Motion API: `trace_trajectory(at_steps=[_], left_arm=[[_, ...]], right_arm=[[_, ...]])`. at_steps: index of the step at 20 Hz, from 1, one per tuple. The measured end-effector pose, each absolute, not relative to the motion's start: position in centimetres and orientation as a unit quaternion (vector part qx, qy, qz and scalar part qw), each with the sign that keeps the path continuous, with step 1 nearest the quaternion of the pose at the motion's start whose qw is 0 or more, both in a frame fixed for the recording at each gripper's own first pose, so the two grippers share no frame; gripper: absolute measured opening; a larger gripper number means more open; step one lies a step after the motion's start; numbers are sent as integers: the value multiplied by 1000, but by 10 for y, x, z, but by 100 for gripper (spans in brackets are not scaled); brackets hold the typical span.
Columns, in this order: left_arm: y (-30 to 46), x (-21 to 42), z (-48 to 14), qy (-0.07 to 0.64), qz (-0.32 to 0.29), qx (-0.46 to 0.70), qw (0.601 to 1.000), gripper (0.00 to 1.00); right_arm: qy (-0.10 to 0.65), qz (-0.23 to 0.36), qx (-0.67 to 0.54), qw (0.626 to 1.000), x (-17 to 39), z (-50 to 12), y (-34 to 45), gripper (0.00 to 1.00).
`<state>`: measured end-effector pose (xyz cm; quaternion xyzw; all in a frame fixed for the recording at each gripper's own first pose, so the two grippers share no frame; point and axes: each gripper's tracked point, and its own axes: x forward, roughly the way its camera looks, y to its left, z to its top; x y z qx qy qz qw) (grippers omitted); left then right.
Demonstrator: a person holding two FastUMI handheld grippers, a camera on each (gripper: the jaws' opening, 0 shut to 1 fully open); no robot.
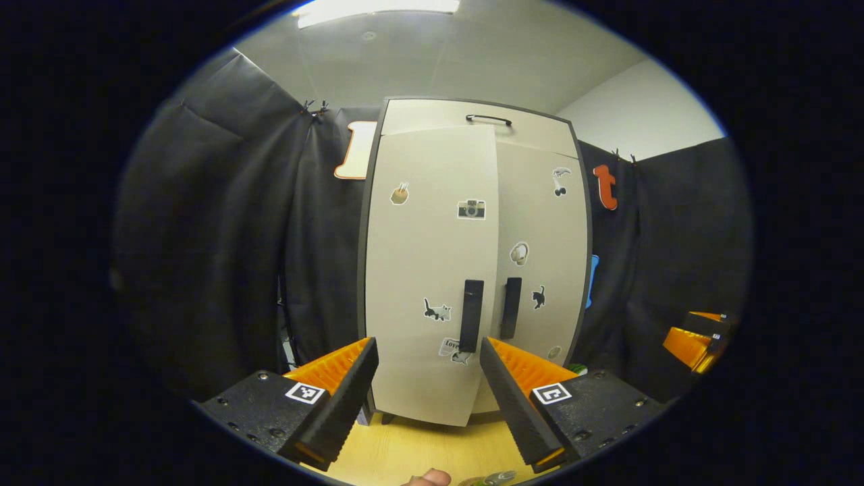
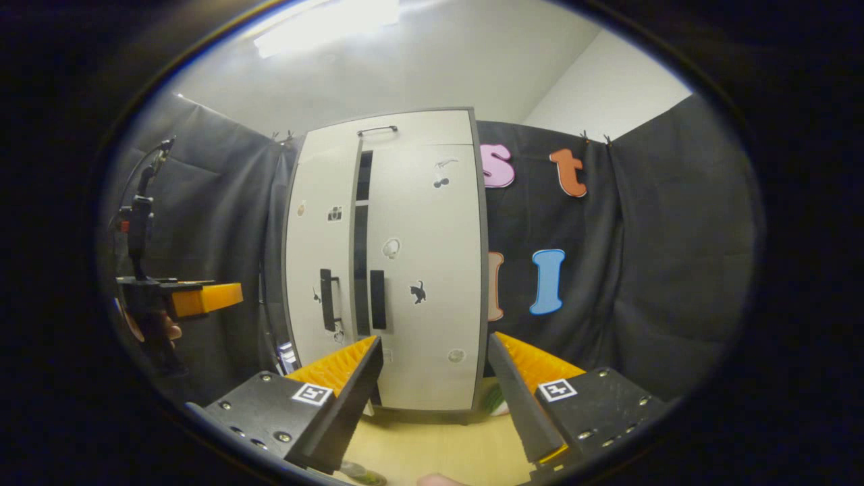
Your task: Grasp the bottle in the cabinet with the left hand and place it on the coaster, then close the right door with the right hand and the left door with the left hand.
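Observation:
The pale cabinet point(image 1: 472, 263) stands on the wooden tabletop straight ahead of my left gripper point(image 1: 428, 388), which is open and holds nothing. Its right door point(image 2: 422, 270) lies flush. The left door point(image 1: 432, 270) stands slightly ajar, and a dark gap point(image 2: 362, 270) shows between the doors in the right gripper view. Each door carries a dark vertical handle point(image 1: 471, 316). My right gripper point(image 2: 435, 388) is open and empty, a short way in front of the cabinet. A clear rounded object point(image 1: 493, 478), possibly the bottle's top, peeks in at the bottom edge.
Black cloth walls close in behind and beside the cabinet. A green item point(image 2: 496, 398) lies by the cabinet's right foot. The right gripper point(image 1: 698, 341) shows at the far right of the left gripper view, and a hand holds the left gripper point(image 2: 182, 297) at the far left of the right gripper view.

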<state>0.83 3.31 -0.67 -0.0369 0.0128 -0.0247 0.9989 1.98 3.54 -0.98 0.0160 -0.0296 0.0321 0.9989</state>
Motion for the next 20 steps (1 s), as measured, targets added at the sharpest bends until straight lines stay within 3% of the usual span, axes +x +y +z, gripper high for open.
trace_trajectory(at_steps=[1, 2, 9, 20], left_arm=[[33, 10, -2, 9, -27, -35, 999, 92], [33, 10, 0, 6, -31, -29, 999, 96], [26, 24, 4, -13, -88, -34, 995, 96], [47, 36, -41, 24, -108, -25, 994, 96]], right_arm=[[-29, 28, 17, 999, 21, -9, 39, 95], [-28, 24, 16, 999, 22, -8, 43, 95], [-20, -10, 30, 999, 23, -1, 65, 92], [-23, -45, 21, 999, 15, 3, 101, 95]])
